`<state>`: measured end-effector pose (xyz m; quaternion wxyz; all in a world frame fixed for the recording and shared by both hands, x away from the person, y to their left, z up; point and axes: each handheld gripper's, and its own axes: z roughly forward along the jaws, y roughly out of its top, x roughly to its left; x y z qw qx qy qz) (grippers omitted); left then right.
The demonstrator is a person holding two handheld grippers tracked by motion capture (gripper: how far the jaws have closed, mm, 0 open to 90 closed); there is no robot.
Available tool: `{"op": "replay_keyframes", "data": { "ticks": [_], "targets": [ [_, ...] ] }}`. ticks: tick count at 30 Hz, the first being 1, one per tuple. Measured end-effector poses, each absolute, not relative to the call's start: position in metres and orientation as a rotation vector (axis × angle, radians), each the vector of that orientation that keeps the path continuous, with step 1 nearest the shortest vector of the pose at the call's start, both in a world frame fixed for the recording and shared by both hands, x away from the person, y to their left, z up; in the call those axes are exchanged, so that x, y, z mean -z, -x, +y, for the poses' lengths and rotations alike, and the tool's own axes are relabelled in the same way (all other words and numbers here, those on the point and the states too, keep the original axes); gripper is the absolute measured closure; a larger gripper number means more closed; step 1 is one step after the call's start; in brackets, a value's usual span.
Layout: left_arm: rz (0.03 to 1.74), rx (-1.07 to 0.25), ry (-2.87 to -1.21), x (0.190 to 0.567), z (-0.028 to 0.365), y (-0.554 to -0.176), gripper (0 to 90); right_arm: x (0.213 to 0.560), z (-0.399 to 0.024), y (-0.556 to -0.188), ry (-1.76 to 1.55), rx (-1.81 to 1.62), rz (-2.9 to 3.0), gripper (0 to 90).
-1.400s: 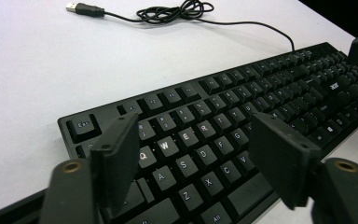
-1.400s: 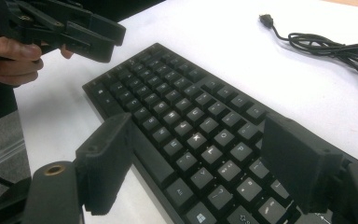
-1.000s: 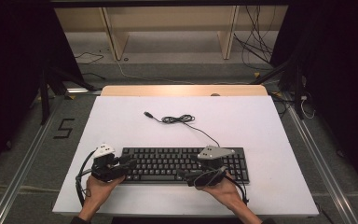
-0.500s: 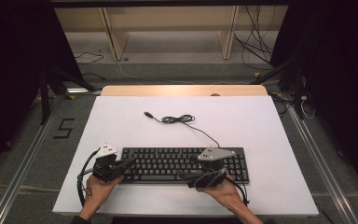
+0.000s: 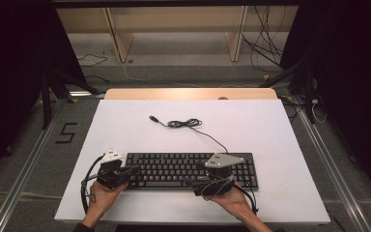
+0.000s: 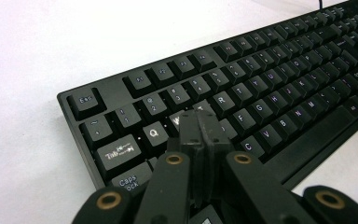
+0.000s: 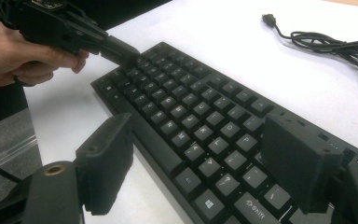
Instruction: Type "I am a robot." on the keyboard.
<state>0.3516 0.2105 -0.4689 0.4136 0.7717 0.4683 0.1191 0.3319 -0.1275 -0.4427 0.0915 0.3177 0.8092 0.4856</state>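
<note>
**Closed left jaws over the keys, open right jaws at the front edge**

A black keyboard (image 5: 191, 170) is laid flat near the front edge of a white table (image 5: 270, 130), between the two hands. The left gripper (image 6: 200, 128) is held over the left end of the keys, around the W and E caps; its jaws have just been closing and are now pressed together with nothing between them. Whether the tips already touch a key cannot be told. The right gripper (image 7: 205, 158) is held low over the right front part of the keyboard, near the Shift key, with its jaws spread wide apart and nothing gripped.

Some risks can be judged from here. If the closed left tips are pushed down, two neighbouring keys could be pressed together, because the joined tips look wider than one cap. If the push is given at a slant, the keyboard could be slid over the smooth top, as it is held by nothing. The open right jaws could also catch a key edge if they are lowered carelessly.

Behind the keyboard, its cable (image 5: 186, 123) is left in a loose coil, with the plug lying free on the table. A pale wooden strip is seen at the far edge. Beyond it, a grey floor with loose wires and a light wooden shelf frame are seen, and the sides of the room are dark.
</note>
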Motion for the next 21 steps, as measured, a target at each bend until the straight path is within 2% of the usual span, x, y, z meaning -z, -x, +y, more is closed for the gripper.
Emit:
{"op": "replay_keyframes", "data": {
  "ticks": [21],
  "targets": [
    [1.194,-0.284,-1.958,0.4718,0.2111,-0.3537,89.3,0.4439,-0.1259,-0.331,-0.942,-1.442,2.41,26.4]
  ]
}}
